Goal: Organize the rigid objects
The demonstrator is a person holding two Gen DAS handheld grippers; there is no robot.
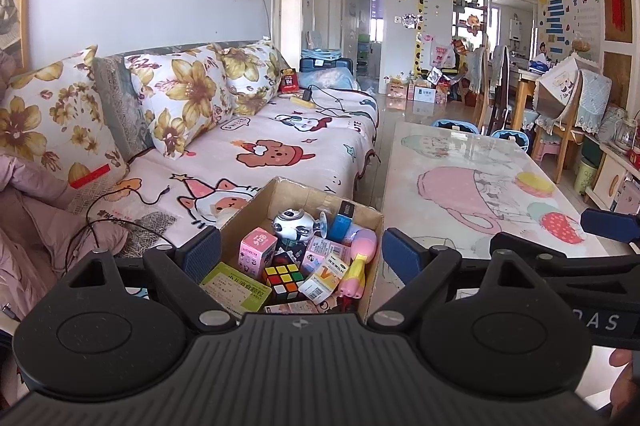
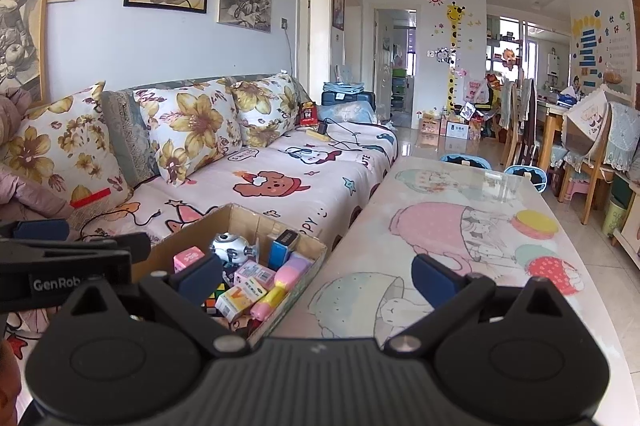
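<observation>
Black ribbed housings fill the bottom of both wrist views, and beyond them we see our left gripper [image 1: 300, 256] spread wide with nothing between its blue-padded fingers [image 1: 202, 258]; it hangs just over an open brown cardboard box [image 1: 320, 196]. Our right gripper [image 2: 318, 276] is likewise wide and empty, its left finger over the box edge and its right finger above the bench [image 2: 460, 210], a long surface covered with a pastel teacup-and-bunny print. The box sits at the near left edge of the bench, beside a sofa [image 1: 260, 146] draped in a pink cartoon blanket. Packed inside the box we see a multicoloured puzzle cube [image 1: 282, 280], a small pink carton [image 1: 258, 252], a silver-and-black round toy [image 1: 292, 224], a green-labelled flat packet [image 1: 234, 288] and a pink-and-yellow plastic toy [image 1: 358, 266].
</observation>
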